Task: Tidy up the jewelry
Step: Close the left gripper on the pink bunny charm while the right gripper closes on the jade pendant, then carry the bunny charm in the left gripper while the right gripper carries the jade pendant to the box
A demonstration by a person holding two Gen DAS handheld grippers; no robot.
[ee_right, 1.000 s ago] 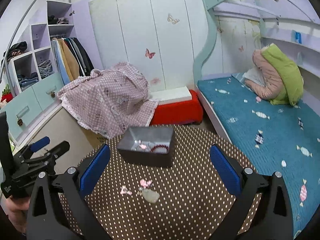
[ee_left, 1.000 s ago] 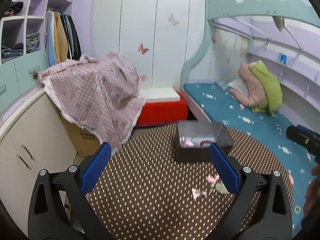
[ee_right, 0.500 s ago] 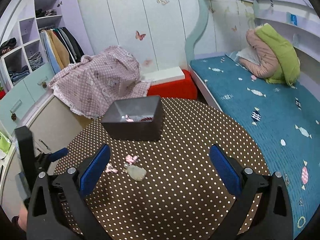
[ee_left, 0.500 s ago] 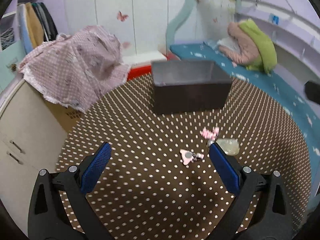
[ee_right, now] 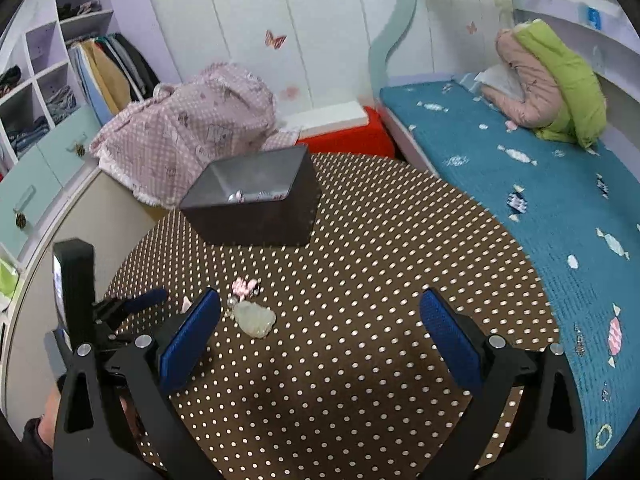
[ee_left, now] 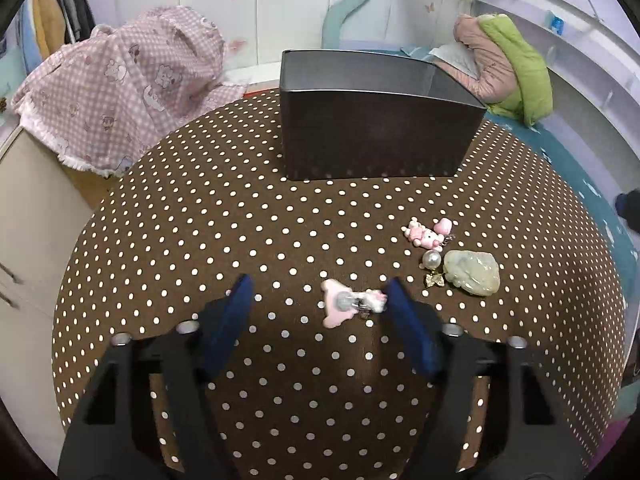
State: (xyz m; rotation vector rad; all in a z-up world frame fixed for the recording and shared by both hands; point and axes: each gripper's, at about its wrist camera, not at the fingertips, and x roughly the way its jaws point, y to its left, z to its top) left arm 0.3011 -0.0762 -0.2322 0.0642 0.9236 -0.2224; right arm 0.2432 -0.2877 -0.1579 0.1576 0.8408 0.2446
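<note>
- The left gripper [ee_left: 316, 296] has just been closing its blue fingers [ee_left: 230, 320]; they stand half open around a pink charm [ee_left: 344, 306] on the dotted bench [ee_left: 200, 220], not pressing it.
- The right gripper [ee_right: 320, 316] hangs above the bench with fingers wide apart and empty.
- Just beside lie a pearl [ee_left: 432, 260], a pale green stone [ee_left: 474, 272] and a pink figure charm [ee_left: 428, 236].
- Farther back stands the dark box [ee_left: 372, 136], with some jewelry inside.

- Pink charm [ee_left: 354, 303]: flat on the surface [ee_left: 200, 240], apart from the rest.
- Pink figure charm [ee_left: 428, 236], pearl [ee_left: 433, 260], pale green pendant [ee_left: 474, 272]: clustered together.
- Dark box [ee_left: 372, 120]: upright, open-topped, behind them; jewelry inside.
</note>
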